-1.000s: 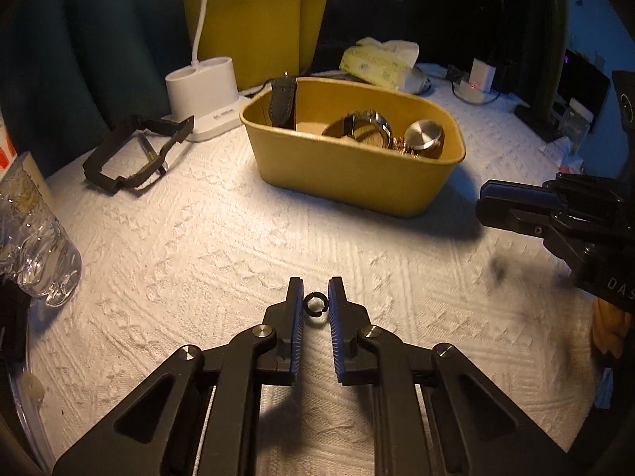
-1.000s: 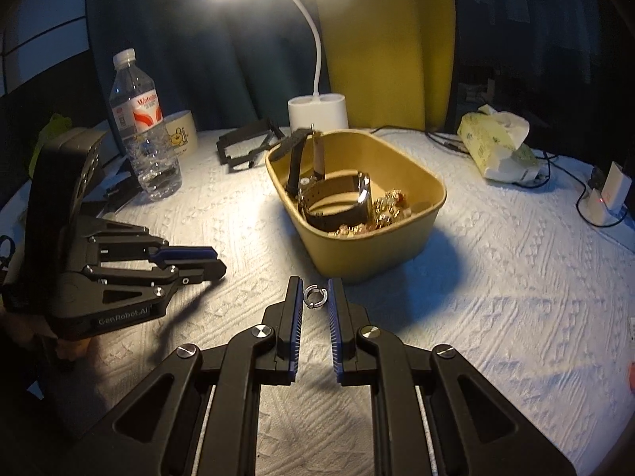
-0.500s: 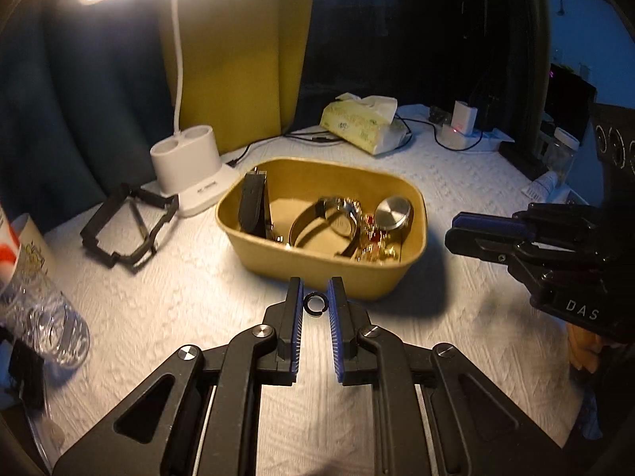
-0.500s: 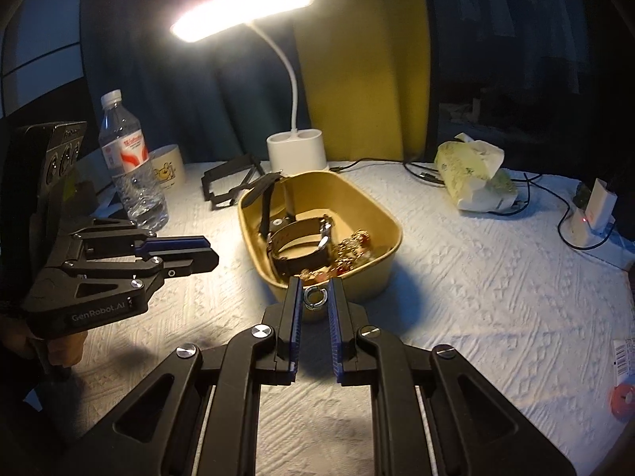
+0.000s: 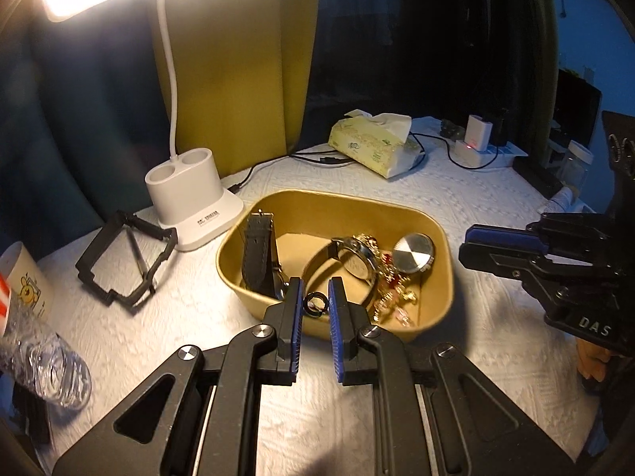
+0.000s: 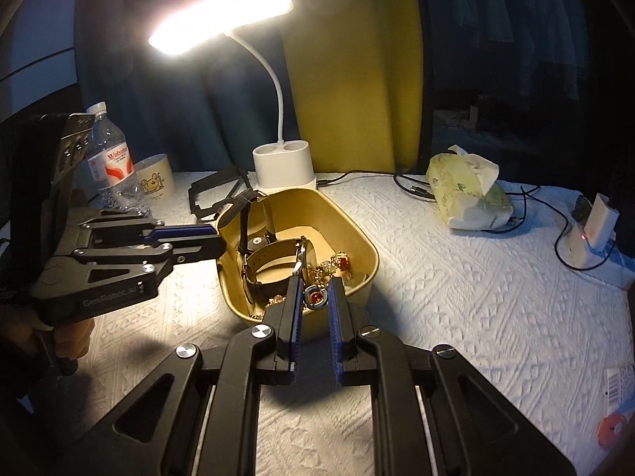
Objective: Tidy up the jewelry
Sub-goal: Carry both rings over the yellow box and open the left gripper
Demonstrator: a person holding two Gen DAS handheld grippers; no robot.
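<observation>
A tan oval tray (image 5: 444,246) (image 6: 357,234) sits mid-table holding several watches (image 5: 353,258) (image 6: 278,265) and gold jewelry with red beads (image 5: 391,289). My left gripper (image 5: 315,303) is shut on a small dark ring (image 5: 314,304), held just above the tray's near rim. My right gripper (image 6: 315,297) is shut on a silver ring with a red stone (image 6: 315,298), also over the tray's near edge. Each gripper shows in the other's view, the right gripper (image 5: 472,244) right of the tray, the left gripper (image 6: 216,238) left of it.
A white lamp base (image 5: 190,206) stands behind the tray, with a black frame (image 5: 123,261) beside it. A water bottle (image 6: 113,166) and mug (image 6: 154,180) stand far left. A tissue pack (image 5: 373,142), cables and a charger (image 5: 476,142) lie at the back right.
Both grippers have risen and moved toward the tray with their rings. The rings now hang over the tray's near rim instead of over the cloth.
</observation>
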